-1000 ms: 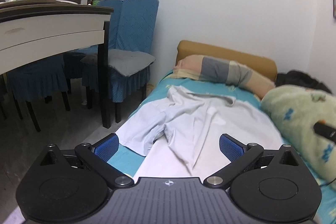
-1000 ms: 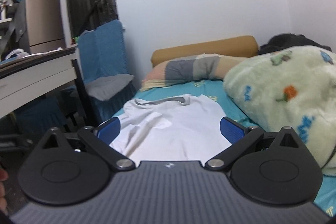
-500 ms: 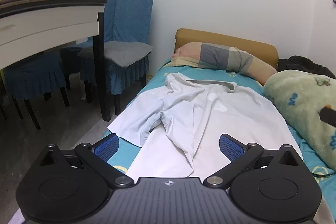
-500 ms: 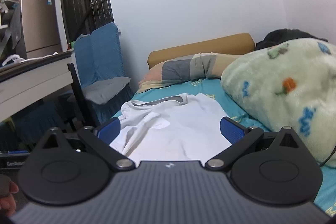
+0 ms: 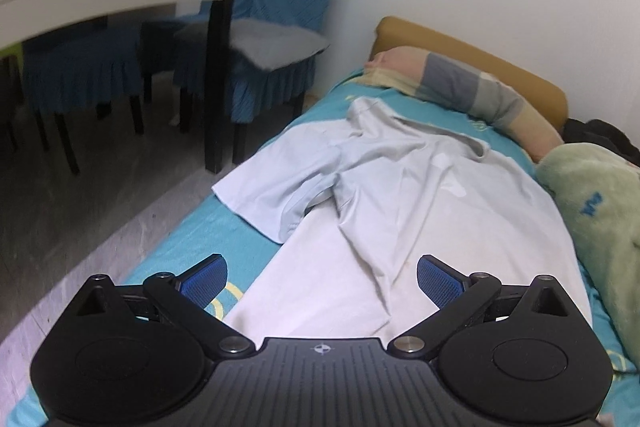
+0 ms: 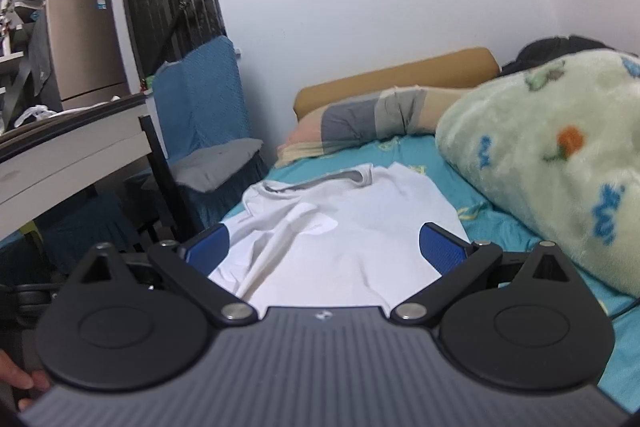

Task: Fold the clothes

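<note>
Left wrist view: left gripper (image 5: 322,277) spread wide, holding nothing, above white T-shirt (image 5: 400,195) lying rumpled on teal bed sheet (image 5: 192,239). Right wrist view: right gripper (image 6: 324,247) equally wide, empty, over same shirt beside green blanket (image 6: 552,155).

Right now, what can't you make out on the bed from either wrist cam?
- White T-shirt hem: both views, behind the gripper body.
- Its far sleeve: left wrist view, where the green blanket begins; right wrist view shows none.
- Dark heap past the blanket: mostly hidden, unidentifiable.
- Right gripper: height over shirt unclear.
</note>
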Demonstrator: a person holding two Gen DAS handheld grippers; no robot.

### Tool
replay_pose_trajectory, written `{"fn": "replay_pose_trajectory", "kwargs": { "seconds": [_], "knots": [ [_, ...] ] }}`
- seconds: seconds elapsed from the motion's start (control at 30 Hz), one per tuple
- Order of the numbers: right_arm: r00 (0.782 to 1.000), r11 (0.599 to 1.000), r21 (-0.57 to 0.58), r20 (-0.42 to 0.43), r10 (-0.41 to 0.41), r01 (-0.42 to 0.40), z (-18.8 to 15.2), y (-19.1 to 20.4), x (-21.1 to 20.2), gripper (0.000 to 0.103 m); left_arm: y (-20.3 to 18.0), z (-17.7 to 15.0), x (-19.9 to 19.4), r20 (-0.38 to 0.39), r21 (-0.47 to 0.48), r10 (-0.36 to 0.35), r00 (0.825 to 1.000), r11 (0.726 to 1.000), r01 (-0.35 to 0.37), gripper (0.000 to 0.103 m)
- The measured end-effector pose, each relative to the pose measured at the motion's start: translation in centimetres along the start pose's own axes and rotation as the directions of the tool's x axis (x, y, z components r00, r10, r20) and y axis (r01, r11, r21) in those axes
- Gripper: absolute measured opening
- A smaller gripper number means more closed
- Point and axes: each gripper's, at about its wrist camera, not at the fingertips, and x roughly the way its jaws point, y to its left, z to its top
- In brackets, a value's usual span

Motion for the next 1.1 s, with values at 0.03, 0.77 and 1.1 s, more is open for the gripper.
{"fn": "replay_pose_trajectory", "kwargs": {
  "seconds": [0.03, 0.77, 1.1],
  "knots": [
    [1.000, 1.000, -0.001, -0.007, -0.009, 0.009, -0.2, 0.0, 0.3, 0.103, 0.1, 0.1, 0.5, -0.005, -0.005, 0.005, 1.000, 1.000, -0.005, 0.102],
    [0.982, 0.981, 0.158, -0.169, -0.089, 0.116, -4.4, -4.0, 8.0, 0.103, 11.4, 5.6, 15.9, -0.081, -0.544, 0.022, 0.996, 0.837, -0.063, 0.076],
    [0.974, 0.990, 0.082, -0.202, -0.099, 0.117, -5.9, -2.9, 10.6, 0.103, 11.6, 8.0, 20.7, -0.099, -0.352, 0.083, 0.992, 0.929, -0.113, 0.005]
  ]
}}
